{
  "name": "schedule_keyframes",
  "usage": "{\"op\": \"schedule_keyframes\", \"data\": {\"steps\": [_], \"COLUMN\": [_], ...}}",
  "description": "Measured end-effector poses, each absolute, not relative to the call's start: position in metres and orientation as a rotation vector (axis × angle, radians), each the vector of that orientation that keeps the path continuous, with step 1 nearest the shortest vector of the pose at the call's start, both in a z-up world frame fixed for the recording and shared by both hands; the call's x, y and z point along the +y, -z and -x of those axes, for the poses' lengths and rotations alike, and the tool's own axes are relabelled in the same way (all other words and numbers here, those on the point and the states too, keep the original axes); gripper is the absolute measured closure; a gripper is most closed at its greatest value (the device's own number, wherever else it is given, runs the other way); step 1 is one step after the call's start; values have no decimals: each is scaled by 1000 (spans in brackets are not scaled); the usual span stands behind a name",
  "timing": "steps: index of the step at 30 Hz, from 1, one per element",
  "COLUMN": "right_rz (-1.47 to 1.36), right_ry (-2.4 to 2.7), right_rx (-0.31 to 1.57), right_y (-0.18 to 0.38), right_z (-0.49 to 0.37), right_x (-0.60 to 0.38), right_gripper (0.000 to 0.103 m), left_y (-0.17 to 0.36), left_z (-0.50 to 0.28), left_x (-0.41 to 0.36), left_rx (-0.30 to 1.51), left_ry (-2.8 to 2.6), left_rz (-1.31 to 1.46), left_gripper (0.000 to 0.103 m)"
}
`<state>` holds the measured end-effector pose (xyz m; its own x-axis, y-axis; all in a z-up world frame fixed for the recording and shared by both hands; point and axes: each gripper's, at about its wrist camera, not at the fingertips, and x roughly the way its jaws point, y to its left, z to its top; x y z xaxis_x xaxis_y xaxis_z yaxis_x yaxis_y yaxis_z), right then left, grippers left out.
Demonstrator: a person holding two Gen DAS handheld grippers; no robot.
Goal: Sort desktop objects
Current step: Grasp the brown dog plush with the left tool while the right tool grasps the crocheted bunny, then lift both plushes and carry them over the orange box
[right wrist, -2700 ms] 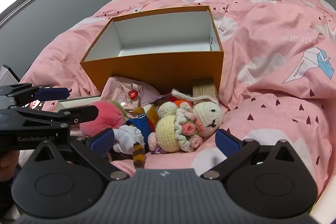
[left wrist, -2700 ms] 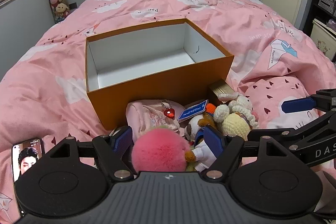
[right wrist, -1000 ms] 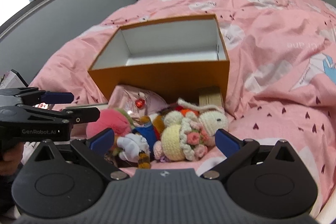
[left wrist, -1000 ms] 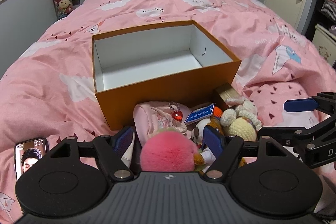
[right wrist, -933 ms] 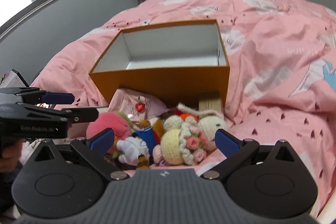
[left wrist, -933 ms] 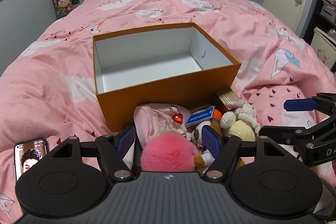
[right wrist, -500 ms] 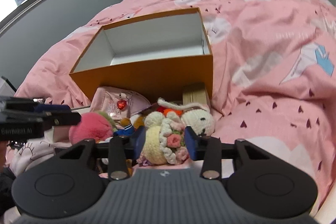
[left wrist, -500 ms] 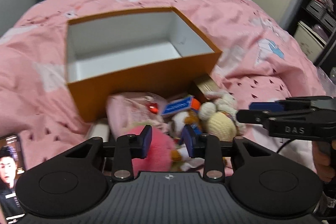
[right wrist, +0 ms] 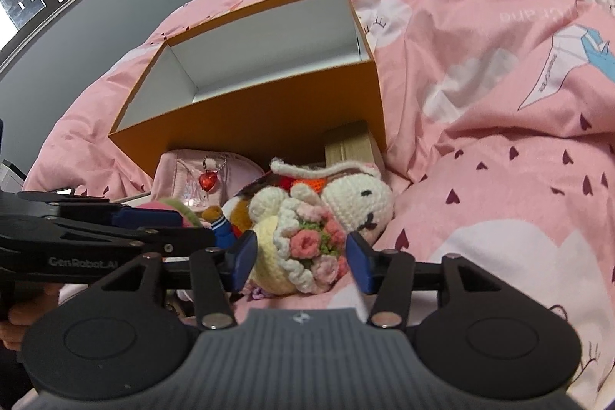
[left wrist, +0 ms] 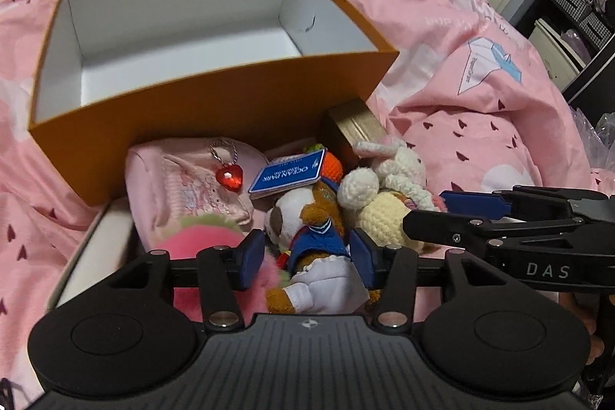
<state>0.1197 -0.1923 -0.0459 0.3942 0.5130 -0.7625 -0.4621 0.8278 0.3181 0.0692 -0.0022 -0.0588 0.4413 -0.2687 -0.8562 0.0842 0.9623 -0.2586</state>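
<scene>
Left wrist view: the left gripper [left wrist: 307,254] has its blue pads set either side of a small plush dog in a blue and white outfit [left wrist: 313,244], the pads close against the toy's body; whether they actually press it is hard to tell, since the fabric hides the contact. Just left of the gripper lies a pink fluffy ball [left wrist: 200,244], partly under the left pad. Ahead of the gripper sits a pink pouch [left wrist: 184,179] with a red heart charm [left wrist: 229,176] on a bead chain, and to its right a blue card [left wrist: 286,175] leans on the toys. Further ahead stands the orange box [left wrist: 215,110], open-topped with a white inside, resting on the pink duvet [left wrist: 461,45]. A small gold box [left wrist: 355,125] lies against the orange box's near right corner.

To the right of the left gripper comes the right gripper [left wrist: 453,214], seen side-on, its blue tip reaching over a crocheted rabbit [left wrist: 392,175].

In the right wrist view, the right gripper [right wrist: 298,254] holds its pads on both flanks of a crocheted doll with pink flowers [right wrist: 303,252], touching or nearly touching the yarn. The crocheted rabbit [right wrist: 357,198] lies just ahead of it, face toward the camera. The left gripper [right wrist: 153,218] enters from the left, its pads level with the doll. The orange box [right wrist: 269,118] stands beyond the pile, tilted in this view.
</scene>
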Motion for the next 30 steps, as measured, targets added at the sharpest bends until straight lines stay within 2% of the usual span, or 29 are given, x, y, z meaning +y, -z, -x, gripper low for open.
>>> {"op": "schedule_keyframes", "data": {"steps": [11,14,22,27,30], "right_rz": [-98,-128,-192,-174,-155], "right_ry": [-632,-625,-634,-645,-653], "right_rx": [1002,1049,1115,1087,1065], "right_y": [56,65,85,80,75], "right_z": [-129,-134,-144,-139,-136], "right_x": [-191,-192,-191,-190,-191], "right_gripper": [48,39,30,40,43], "left_y": [83,86,90,87,84], "left_z": [-79,-81,-78,-74,-70], "left_x": [-9,-9,-14,-9,-5], "left_rx": [1181,1191,1186,1171,1152], "left_ry": [264,259,267,267,257], "left_rz": [199,204,167,203,226], "left_gripper": [44,44,43,54,57]}}
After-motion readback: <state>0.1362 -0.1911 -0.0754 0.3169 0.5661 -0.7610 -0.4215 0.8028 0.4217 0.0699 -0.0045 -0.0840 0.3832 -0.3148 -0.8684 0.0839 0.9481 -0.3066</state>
